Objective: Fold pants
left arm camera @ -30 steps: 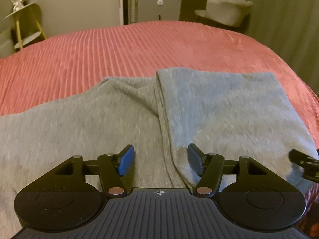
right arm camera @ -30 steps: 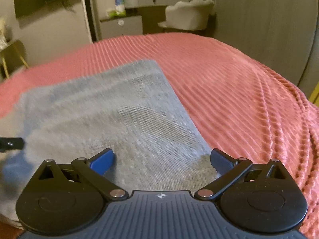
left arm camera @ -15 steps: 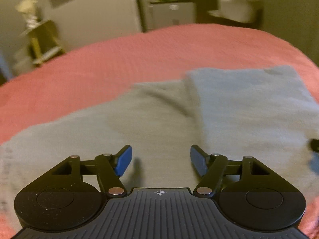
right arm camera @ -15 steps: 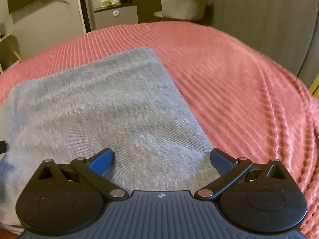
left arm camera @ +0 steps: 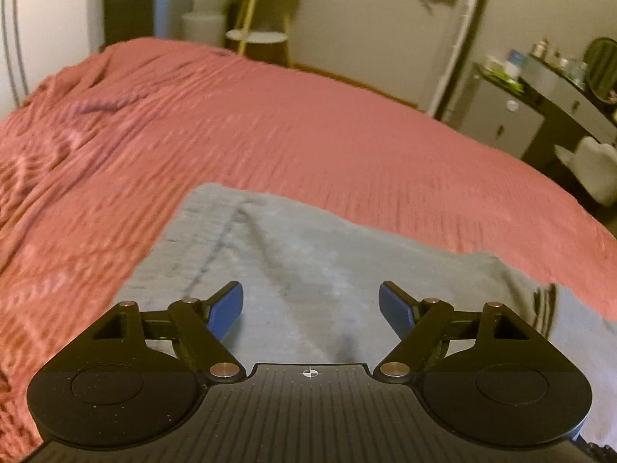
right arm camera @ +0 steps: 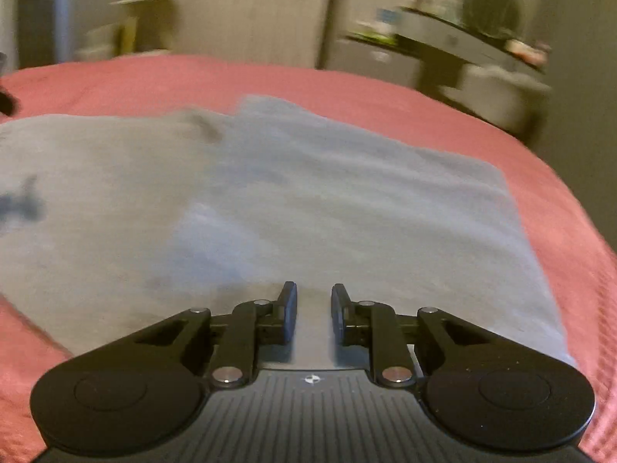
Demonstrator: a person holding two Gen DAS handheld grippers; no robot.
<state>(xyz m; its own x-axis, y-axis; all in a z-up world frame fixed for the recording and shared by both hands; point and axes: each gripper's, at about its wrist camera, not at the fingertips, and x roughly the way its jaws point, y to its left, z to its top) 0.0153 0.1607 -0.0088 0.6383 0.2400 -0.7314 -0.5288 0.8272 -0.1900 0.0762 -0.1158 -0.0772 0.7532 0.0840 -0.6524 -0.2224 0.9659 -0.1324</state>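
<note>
Now the grey pants (right arm camera: 308, 200) lie part-folded on the pink bed (left arm camera: 308, 135). The left claw (left arm camera: 311, 306) has just spread wider, released above the unfolded end. The right claw (right arm camera: 311, 310) has just narrowed, nearly clenched, apparently empty. Next, I'd guess: grab that end and fold it over.

Your right wrist view is smeared throughout: the dresser (right arm camera: 455, 44) and the things on top of it are streaks you cannot name, and the fold line across the pants (right arm camera: 293, 193) is soft. You cannot tell whether cloth is pinched between the pads of the right hand-held gripper (right arm camera: 313, 314), whose jaws have just been closing. In your left wrist view the pants (left arm camera: 308, 270) run under the left hand-held gripper (left arm camera: 311, 308), whose jaws have just been opening, and off the lower right edge. The bed (left arm camera: 270, 135) is cut off at the left, its ribbing blurred.
</note>
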